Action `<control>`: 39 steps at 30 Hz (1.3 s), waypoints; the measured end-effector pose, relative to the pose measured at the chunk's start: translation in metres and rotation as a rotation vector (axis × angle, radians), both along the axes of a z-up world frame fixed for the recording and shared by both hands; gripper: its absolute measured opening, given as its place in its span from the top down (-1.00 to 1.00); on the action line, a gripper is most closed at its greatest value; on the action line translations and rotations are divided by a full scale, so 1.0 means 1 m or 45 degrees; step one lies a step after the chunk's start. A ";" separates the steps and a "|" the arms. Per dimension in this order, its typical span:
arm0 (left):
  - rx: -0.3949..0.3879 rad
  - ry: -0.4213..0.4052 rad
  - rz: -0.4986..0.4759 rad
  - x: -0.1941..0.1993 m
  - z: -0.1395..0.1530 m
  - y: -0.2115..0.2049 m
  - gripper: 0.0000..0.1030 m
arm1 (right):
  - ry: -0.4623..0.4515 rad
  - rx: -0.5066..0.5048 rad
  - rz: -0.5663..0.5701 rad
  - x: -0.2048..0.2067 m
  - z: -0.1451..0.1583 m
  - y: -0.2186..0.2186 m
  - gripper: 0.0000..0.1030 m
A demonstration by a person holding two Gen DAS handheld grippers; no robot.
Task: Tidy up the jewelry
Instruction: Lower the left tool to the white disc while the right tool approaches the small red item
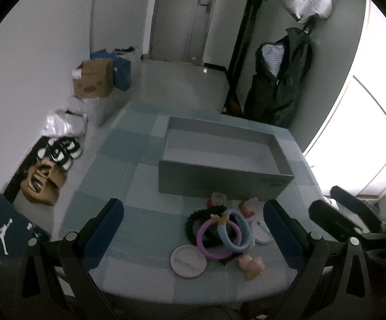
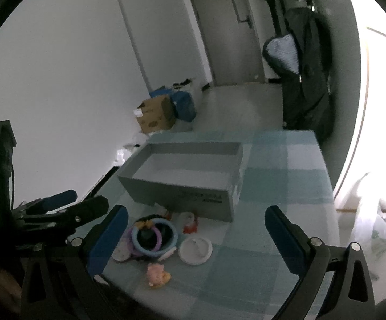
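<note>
Grippers both wide open, empty: left gripper (image 1: 193,236) hovers over the jewelry pile (image 1: 220,230), right gripper (image 2: 196,236) just beside it, pile at its 10 o'clock. Grey box (image 1: 223,160) at 12 on the table (image 1: 129,176), likely the destination. Both angled down, ready to pick.

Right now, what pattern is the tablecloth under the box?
Pale blue and teal checks on the tablecloth, clearest in the right wrist view.

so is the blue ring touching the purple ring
Touching. The left wrist view shows the blue ring lying across the purple ring, overlapping it with no gap; the right wrist view agrees.
</note>
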State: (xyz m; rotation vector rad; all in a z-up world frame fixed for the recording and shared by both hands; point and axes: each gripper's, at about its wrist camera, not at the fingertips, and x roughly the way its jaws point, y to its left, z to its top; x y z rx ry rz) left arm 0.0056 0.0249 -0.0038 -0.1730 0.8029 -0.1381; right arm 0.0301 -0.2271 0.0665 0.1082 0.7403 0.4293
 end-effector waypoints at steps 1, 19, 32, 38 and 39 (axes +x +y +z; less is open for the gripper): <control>-0.025 0.021 0.006 0.001 -0.001 0.005 -0.98 | 0.027 0.010 0.012 0.003 -0.003 0.002 -0.94; -0.033 0.259 0.029 0.014 -0.034 0.041 -0.98 | 0.432 0.073 0.085 0.062 -0.065 0.025 0.14; 0.094 0.347 -0.155 0.001 -0.044 0.019 -0.98 | 0.466 0.076 0.099 0.076 -0.070 0.030 0.59; 0.186 0.309 -0.205 0.003 -0.044 0.011 -0.97 | 0.434 0.100 0.100 0.071 -0.062 0.029 0.60; 0.214 0.302 -0.227 0.003 -0.044 0.009 -0.96 | 0.427 0.106 0.105 0.070 -0.061 0.029 0.60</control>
